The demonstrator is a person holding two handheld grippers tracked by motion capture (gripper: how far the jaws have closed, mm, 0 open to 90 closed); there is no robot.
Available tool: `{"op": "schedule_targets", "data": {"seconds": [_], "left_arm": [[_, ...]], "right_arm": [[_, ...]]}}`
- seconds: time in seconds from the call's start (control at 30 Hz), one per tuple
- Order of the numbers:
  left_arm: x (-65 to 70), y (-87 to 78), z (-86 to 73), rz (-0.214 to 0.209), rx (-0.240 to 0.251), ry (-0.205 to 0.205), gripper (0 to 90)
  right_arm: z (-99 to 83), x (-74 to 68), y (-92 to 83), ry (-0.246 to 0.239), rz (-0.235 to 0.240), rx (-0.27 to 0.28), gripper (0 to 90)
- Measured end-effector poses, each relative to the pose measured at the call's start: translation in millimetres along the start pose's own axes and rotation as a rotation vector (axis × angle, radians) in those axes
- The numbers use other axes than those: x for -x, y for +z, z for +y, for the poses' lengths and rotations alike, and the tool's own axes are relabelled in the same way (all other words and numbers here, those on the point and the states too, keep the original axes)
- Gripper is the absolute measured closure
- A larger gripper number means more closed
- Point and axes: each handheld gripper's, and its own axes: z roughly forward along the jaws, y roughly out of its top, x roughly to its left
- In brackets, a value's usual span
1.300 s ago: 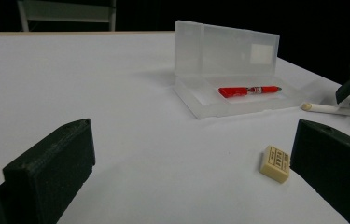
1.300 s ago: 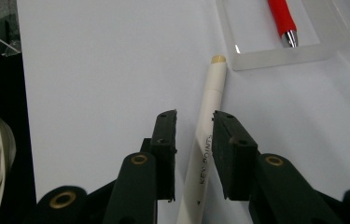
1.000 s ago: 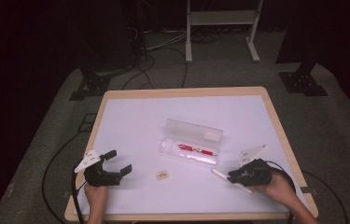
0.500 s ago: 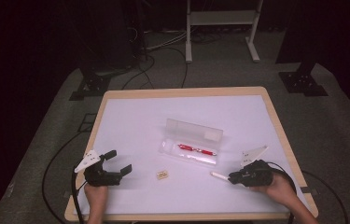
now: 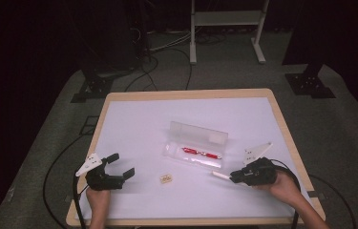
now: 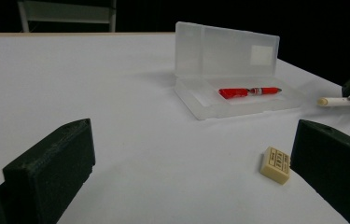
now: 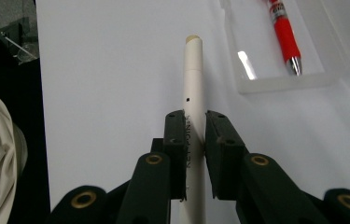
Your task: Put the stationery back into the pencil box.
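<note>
Right gripper view is showing my right tongs [image 7: 194, 140] pinching a white pen [image 7: 193, 93] along its barrel, the jaws pressed against both sides with the capped tip pointing ahead toward the clear plastic case [image 7: 275, 79]. That case is lying open on the counter [image 5: 138, 124], its lid standing up behind the tray, and a red pen [image 6: 249, 91] is already resting inside. My left tongs [image 5: 115, 172] are sitting spread wide near the counter's front left, gripping nothing. A small cream eraser [image 6: 276, 164] is lying just beside the left tongs' right jaw, apart from the case.

I am judging that the white pen is meant for the tray beside the red one. The grip is narrow and sits far back on a smooth round barrel, so the pen could be swivelling between the pads if the tip catches the tray's near wall. Nothing is steadying the light case, so a nudge from the tip could be pushing it across the counter or folding the lid shut. Letting go too high could be sending the pen rolling off the tray's edge.

Compared with a second ago in the high view, my right tongs are sitting slightly farther right and the pen's tip is lying closer to the case. My left tongs, the eraser and the case are keeping their places.
</note>
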Motion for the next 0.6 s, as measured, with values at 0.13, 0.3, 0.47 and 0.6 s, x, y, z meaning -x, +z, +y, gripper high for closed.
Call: {"op": "schedule_targets", "data": {"seconds": [0.13, 0.3, 0.47, 0.6], "left_arm": [[-0.2, -0.3, 0.0, -0.001, -0.001, 0.001, 0.0], [-0.5, 0.0, -0.1, 0.0, 0.004, 0.0, 0.0], [-0.3, 0.0, -0.2, -0.001, 0.002, 0.002, 0.0], [0.0, 0.1, -0.2, 0.001, 0.001, 0.002, 0.0]], "right_arm": [[11.6, -0.5, 1.8, -0.015, 0.011, 0.002, 78.4], [23.3, 3.4, -0.3, -0.02, 0.009, 0.009, 78.4], [32.6, 8.4, -1.7, -0.021, 0.01, 0.019, 78.4], [38.6, 10.2, -3.1, -0.025, 0.007, 0.033, 78.4]]}}
